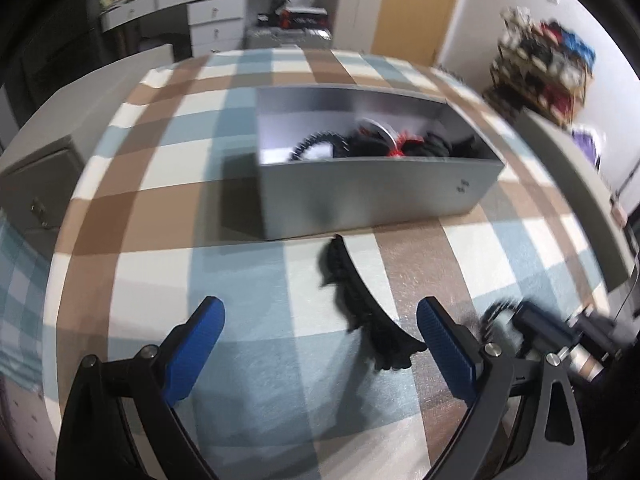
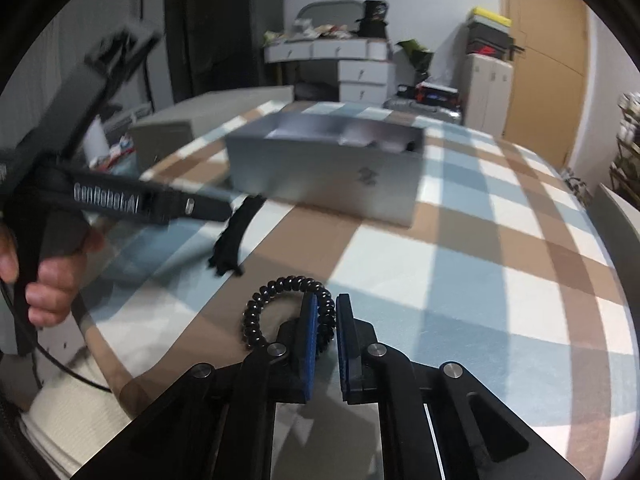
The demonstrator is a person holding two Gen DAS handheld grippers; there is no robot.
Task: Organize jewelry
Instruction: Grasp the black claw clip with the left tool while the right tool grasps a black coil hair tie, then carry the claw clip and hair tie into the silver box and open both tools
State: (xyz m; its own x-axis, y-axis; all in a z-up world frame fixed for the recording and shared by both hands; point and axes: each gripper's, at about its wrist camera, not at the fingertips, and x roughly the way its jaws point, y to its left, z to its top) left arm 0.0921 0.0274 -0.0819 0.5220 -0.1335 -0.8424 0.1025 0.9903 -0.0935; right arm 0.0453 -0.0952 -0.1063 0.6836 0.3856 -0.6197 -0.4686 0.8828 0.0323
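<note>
A: In front of the open grey cardboard box (image 2: pixel 324 168), on the checked counter (image 2: pixel 460 280), the right gripper (image 2: pixel 327 320) is clenched on the black spiral hair tie (image 2: pixel 260 308).

B: The left gripper (image 1: pixel 320 320) is spread wide over the black toothed hair clip (image 1: pixel 360 300). Straddle it squarely before pinching.

White raised lettering is showing along the black body of the left gripper (image 2: pixel 152 204), on the left of the right wrist view; it is reading roughly "GenRobot.AI", though blur is smearing several letters. A small dark mark is sitting on the near side wall of the grey box (image 2: pixel 332 178), toward its right end, and it is staying too blurred to read from either camera. Nothing else in the room is giving legible text.
</note>
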